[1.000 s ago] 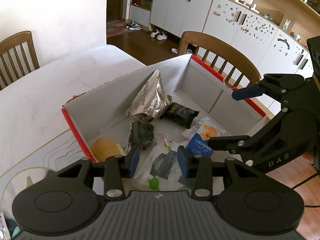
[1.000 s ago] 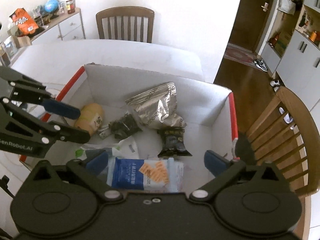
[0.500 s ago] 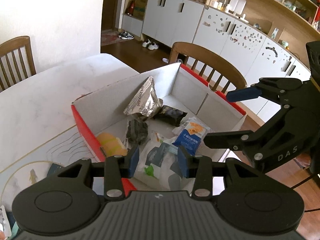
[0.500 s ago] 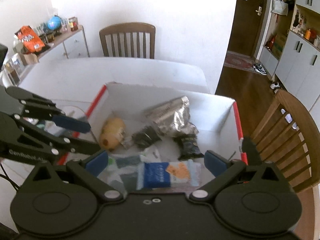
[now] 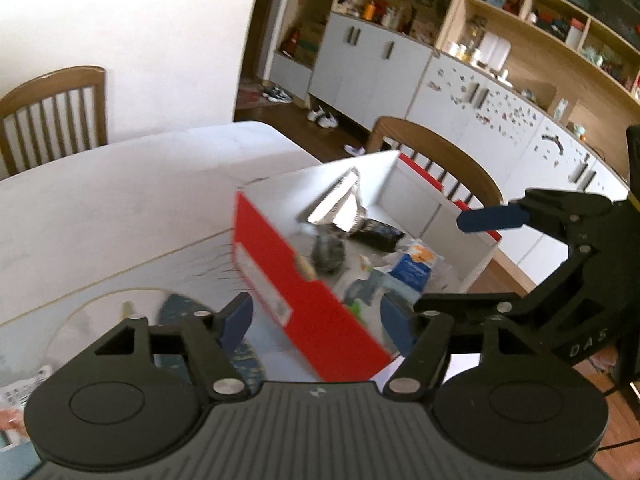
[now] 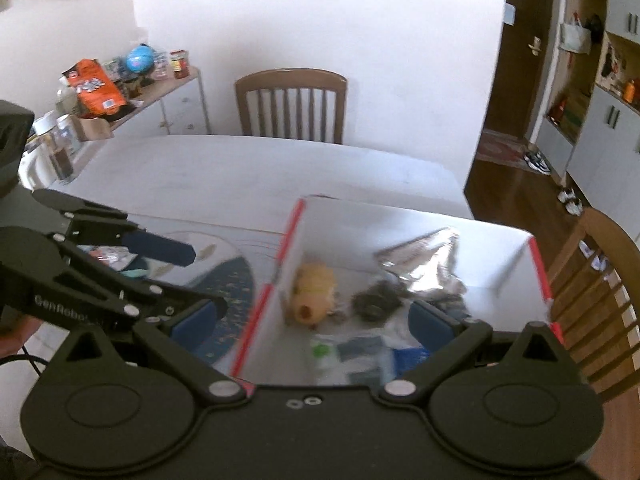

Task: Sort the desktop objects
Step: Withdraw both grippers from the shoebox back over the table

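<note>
Both tongs are spread and hold nothing: left tongs (image 5: pixel 316 328) have just been opening, right tongs (image 6: pixel 312 320) too. Snacks lie in the box (image 5: pixel 280 264). Next job, I think: grab something from the bench (image 5: pixel 100 208), lower left.

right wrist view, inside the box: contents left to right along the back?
Yellow bun-like item → dark crumpled packet → silver foil bag, all inside the red-edged box.

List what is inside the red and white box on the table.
In the box: a silver foil bag, a yellow bun-like item, a dark crumpled packet, a blue snack pack and a clear wrapper. The right gripper's body hides the near floor.
</note>
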Demonstrator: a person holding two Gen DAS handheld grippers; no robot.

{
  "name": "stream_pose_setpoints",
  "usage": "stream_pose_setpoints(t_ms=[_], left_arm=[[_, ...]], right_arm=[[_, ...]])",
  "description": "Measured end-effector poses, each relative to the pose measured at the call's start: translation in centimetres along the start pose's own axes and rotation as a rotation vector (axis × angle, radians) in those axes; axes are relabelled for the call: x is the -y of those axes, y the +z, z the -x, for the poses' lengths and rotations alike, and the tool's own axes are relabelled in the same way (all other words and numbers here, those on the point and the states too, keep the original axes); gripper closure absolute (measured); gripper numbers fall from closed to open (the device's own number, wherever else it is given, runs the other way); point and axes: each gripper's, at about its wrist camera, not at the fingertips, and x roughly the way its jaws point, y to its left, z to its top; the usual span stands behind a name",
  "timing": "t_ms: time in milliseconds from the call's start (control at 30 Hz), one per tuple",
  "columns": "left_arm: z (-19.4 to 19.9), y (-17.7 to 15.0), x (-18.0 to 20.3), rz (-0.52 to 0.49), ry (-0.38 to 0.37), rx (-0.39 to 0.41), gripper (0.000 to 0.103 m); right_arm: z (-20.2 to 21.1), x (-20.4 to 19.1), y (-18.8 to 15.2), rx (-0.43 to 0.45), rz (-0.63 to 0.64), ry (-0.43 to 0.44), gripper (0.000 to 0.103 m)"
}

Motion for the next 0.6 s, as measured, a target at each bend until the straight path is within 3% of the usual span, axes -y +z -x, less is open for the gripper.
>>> stream_pose_setpoints(t_ms=[200,500,600], left_arm=[[3.5,-1.7,-3.6,0.031,0.040,0.039,0.019],[7.0,-5.1,-9.6,0.090,0.081,0.053,0.011],[7.6,-6.0,-10.9,0.092,0.092,0.056,0.004]], right_arm=[[-0.8,-3.7,0.4,0.016,-0.013,0.029,0.000],[-3.2,-10.0,0.2,-0.004,0.029,0.055,0.000],[-3.8,-11.6,0.1,-0.005,0.036,0.062,0.000]])
